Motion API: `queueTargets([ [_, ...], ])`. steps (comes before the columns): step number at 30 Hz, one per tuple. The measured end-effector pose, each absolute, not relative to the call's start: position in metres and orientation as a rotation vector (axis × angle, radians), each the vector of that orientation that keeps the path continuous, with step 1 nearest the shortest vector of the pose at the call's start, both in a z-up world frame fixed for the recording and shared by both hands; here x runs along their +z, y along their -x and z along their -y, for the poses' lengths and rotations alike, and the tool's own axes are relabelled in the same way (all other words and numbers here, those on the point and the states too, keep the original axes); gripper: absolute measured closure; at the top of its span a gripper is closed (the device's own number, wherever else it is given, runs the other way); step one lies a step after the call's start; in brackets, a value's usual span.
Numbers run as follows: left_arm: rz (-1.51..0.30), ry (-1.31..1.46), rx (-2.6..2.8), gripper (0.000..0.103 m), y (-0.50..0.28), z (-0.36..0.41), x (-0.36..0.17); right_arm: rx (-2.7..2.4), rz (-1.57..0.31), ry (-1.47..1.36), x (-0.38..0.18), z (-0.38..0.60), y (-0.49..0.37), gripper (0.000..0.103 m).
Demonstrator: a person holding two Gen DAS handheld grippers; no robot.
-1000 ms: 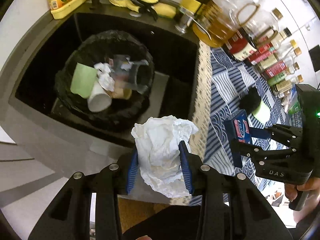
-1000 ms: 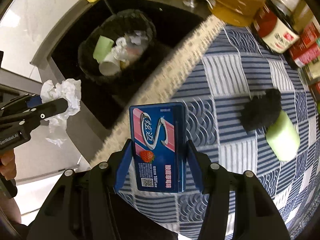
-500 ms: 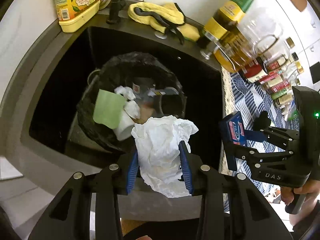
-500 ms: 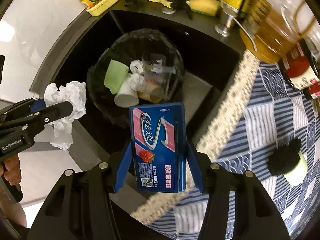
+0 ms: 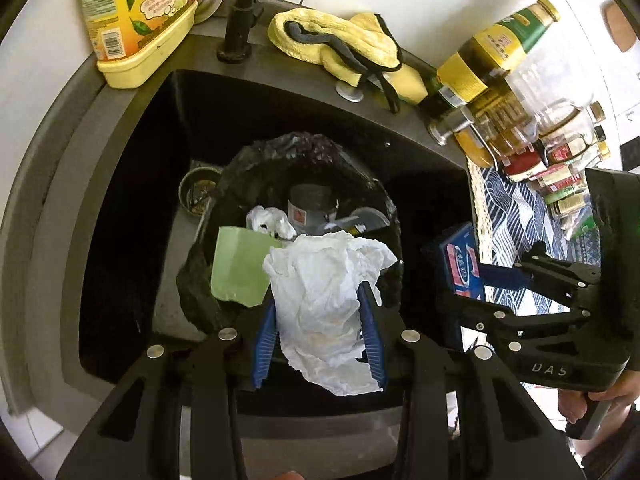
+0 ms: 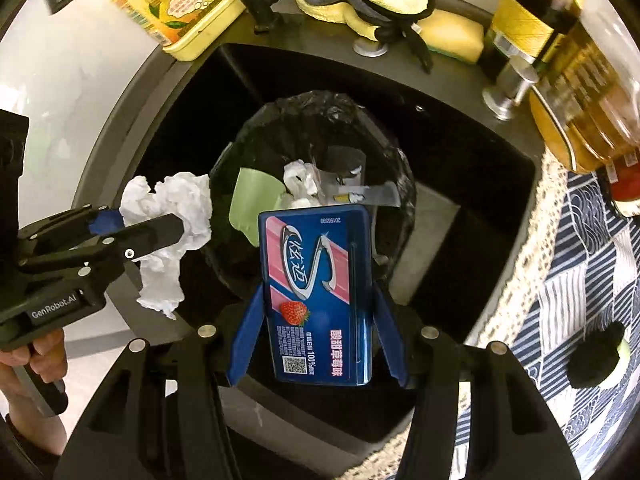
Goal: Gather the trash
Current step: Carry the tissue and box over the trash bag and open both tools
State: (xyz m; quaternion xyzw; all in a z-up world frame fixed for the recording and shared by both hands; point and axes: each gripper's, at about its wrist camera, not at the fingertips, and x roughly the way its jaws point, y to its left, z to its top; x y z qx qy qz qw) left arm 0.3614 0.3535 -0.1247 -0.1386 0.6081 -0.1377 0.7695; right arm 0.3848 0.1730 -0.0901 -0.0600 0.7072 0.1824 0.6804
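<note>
A black-lined trash bin [image 5: 304, 152] [image 6: 320, 108] stands inside the dark sink [image 5: 120, 240] and holds a green cup [image 5: 240, 268], tissue and clear plastic. My left gripper [image 5: 318, 312] is shut on a crumpled white tissue [image 5: 324, 304], held over the bin's near rim. In the right wrist view that tissue [image 6: 172, 216] hangs at the bin's left edge. My right gripper [image 6: 316, 320] is shut on a flat blue gum box [image 6: 316, 300] with a strawberry picture, hovering over the bin's near side. The box [image 5: 460, 264] also shows in the left wrist view, right of the bin.
A yellow detergent bottle [image 5: 136, 20], a black tap [image 5: 240, 12] and a yellow cloth [image 5: 340, 48] sit behind the sink. Oil and sauce bottles [image 5: 504, 92] crowd the right. A blue patterned cloth [image 6: 580, 280] covers the counter, with a dark brush [image 6: 596, 360] on it.
Both grippers moved from the counter edge toward the sink, so the bin now lies right under the tissue and the gum box. Both grips are unchanged.
</note>
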Motion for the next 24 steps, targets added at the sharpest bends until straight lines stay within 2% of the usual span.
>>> queueTargets([
  [4, -1.346, 0.318, -0.318, 0.066, -0.375, -0.357, -0.139, 0.403, -1.606, 0.113, -0.098, -0.18, -0.399, 0.049],
  [11, -1.378, 0.386, -0.296, 0.059, -0.391, -0.371, -0.159, 0.396, -1.654, 0.064, -0.119, -0.188, -0.414, 0.049],
  [14, -1.388, 0.383, -0.299, 0.059, -0.395, -0.369, -0.161, 0.398, -1.675, 0.002, -0.122, -0.188, -0.418, 0.043],
  [15, -1.394, 0.378, -0.301, 0.055, -0.397, -0.368, -0.162, 0.4, -1.675, -0.006, -0.122, -0.187, -0.419, 0.042],
  [17, -1.404, 0.372, -0.294, 0.038, -0.398, -0.366, -0.163, 0.387, -1.666, -0.017, -0.119, -0.185, -0.42, 0.042],
  [24, -1.394, 0.365, -0.295, 0.037, -0.395, -0.363, -0.158, 0.366, -1.646, -0.037, -0.11, -0.169, -0.419, 0.042],
])
